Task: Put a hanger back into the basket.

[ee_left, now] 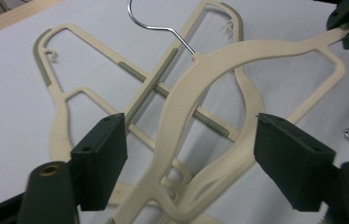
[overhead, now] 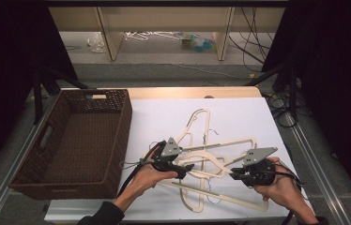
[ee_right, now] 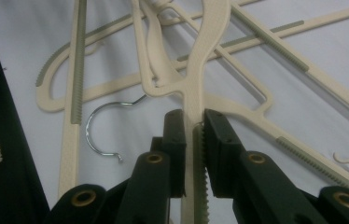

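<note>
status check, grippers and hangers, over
Right gripper shut on top hanger. Left gripper open around its other arm. Remaining hangers tangled underneath. Wicker basket left.

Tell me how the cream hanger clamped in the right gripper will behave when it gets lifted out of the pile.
The hanger looks like thin rigid plastic, so probably stiff and light. Held at one end by the right gripper, it may swing or droop. It crosses the other hangers, so it could snag and drag them.
</note>
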A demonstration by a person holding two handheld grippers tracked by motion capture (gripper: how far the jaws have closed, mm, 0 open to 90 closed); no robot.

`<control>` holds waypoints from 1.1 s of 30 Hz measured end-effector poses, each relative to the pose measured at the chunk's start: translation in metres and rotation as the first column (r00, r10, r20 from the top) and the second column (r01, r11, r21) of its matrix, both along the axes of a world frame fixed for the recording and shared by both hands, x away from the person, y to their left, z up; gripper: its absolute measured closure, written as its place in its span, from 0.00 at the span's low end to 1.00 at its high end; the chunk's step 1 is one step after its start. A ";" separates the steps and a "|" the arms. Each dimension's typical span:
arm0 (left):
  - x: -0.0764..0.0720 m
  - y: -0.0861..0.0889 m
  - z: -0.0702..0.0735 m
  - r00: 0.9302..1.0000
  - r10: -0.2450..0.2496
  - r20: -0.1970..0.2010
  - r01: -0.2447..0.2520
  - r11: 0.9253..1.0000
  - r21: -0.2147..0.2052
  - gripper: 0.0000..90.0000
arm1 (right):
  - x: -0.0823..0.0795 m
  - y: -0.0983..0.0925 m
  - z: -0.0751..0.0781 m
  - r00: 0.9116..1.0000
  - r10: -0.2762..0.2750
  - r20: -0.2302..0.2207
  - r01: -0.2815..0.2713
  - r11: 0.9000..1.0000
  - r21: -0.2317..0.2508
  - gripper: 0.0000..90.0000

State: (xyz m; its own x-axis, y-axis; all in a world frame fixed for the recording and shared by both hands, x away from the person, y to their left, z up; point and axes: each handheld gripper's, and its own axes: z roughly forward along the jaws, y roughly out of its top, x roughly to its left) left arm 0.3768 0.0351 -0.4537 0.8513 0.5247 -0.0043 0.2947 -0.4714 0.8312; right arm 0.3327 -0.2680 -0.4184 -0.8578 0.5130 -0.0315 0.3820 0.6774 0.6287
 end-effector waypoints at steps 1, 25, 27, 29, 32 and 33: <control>0.002 -0.003 -0.002 1.000 0.001 -0.006 -0.001 1.000 -0.007 0.32 | 0.001 0.000 0.000 1.000 0.012 0.026 -0.012 1.000 -0.002 0.88; 0.019 -0.007 0.013 0.967 -0.211 -0.141 0.212 0.977 -0.010 0.79 | -0.004 -0.003 0.004 0.988 0.140 0.066 -0.138 0.990 -0.024 0.89; 0.016 -0.005 0.020 0.960 -0.231 -0.158 0.233 0.972 -0.003 0.80 | -0.004 -0.004 0.002 0.985 0.160 0.064 -0.159 0.987 -0.023 0.89; 0.012 -0.003 0.027 0.954 -0.253 -0.161 0.257 0.966 0.001 0.81 | -0.003 -0.005 0.002 0.982 0.177 0.063 -0.176 0.984 -0.019 0.89; 0.004 -0.001 0.036 0.944 -0.288 -0.162 0.293 0.956 0.010 0.84 | -0.003 -0.007 0.001 0.982 0.180 0.063 -0.179 0.984 -0.012 0.88; 0.002 -0.001 0.038 0.942 -0.293 -0.165 0.300 0.954 0.015 0.85 | -0.003 -0.008 0.003 0.980 0.190 0.055 -0.190 0.982 -0.004 0.87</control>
State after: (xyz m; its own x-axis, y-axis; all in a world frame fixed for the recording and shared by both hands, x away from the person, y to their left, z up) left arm 0.3785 0.0342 -0.4159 0.9582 0.2510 -0.1373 0.2637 -0.5890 0.7639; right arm 0.3299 -0.2759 -0.4155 -0.9367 0.3408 -0.0806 0.2113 0.7334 0.6462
